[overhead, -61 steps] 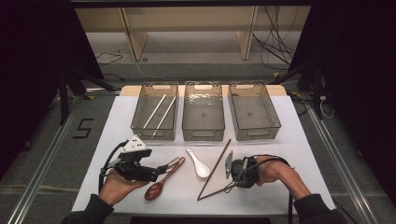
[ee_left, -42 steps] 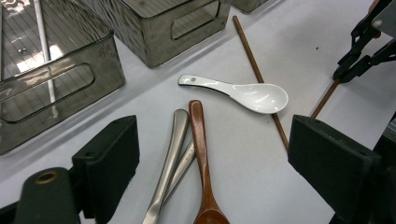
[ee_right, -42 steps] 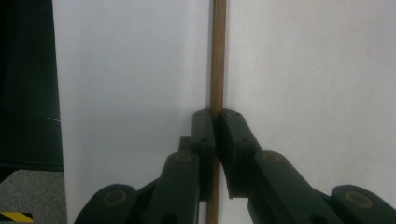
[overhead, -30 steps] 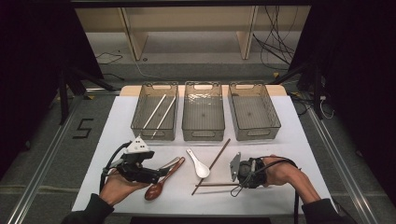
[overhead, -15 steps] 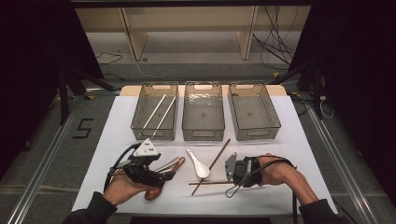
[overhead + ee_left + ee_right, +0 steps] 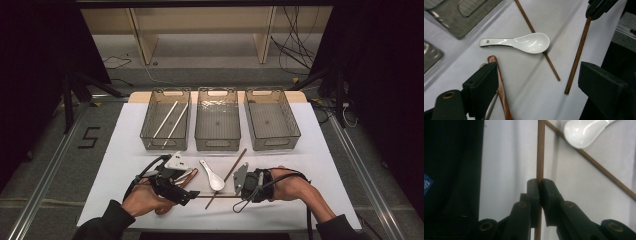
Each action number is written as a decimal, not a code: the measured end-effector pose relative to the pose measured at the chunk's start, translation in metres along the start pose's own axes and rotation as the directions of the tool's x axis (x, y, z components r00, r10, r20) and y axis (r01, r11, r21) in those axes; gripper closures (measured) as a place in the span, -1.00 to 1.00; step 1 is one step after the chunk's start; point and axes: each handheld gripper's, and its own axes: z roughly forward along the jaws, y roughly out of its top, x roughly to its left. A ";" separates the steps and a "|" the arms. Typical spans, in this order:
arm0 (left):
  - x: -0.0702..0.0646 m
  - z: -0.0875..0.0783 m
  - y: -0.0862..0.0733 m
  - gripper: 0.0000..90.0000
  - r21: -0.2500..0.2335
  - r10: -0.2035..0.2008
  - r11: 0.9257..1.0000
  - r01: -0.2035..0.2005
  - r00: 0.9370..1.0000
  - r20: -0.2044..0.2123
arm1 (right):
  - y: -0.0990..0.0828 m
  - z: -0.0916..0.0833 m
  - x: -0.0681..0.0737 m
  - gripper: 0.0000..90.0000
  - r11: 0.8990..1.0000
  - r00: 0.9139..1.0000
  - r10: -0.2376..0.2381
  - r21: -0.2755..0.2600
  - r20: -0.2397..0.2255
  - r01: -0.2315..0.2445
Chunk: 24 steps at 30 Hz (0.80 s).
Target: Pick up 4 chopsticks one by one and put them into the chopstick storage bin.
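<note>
Right gripper view: right gripper jaws pinch one brown chopstick beside the white spoon; thin, stiff, light, probably slippery. Left gripper jaws gape wide.

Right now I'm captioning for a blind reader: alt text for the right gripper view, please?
The right hand-held gripper, jaws shut, pinches a brown chopstick that runs straight up over a white table. At upper right a white spoon lies over a second chopstick.

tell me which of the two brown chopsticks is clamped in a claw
The brown chopstick lying crosswise nearest the person, pinched by the right claw. The other chopstick lies loose, slanting toward the bins beside the white spoon.
</note>
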 end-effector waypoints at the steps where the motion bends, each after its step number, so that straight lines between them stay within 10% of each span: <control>1: -0.001 0.001 0.003 -0.63 0.010 0.012 1.000 -0.012 1.000 0.005 | 0.002 -0.001 0.000 0.89 1.000 1.000 -0.005 0.005 -0.003 0.005; 12: -0.019 0.024 0.021 -0.56 0.122 0.137 0.981 -0.148 0.986 0.092 | 0.014 0.000 0.004 0.89 0.999 0.999 -0.047 0.014 0.012 0.047; 24: -0.025 0.034 0.019 0.05 0.147 0.207 0.962 -0.231 0.964 0.165 | 0.017 -0.001 0.006 0.89 0.998 0.997 -0.068 -0.003 0.033 0.068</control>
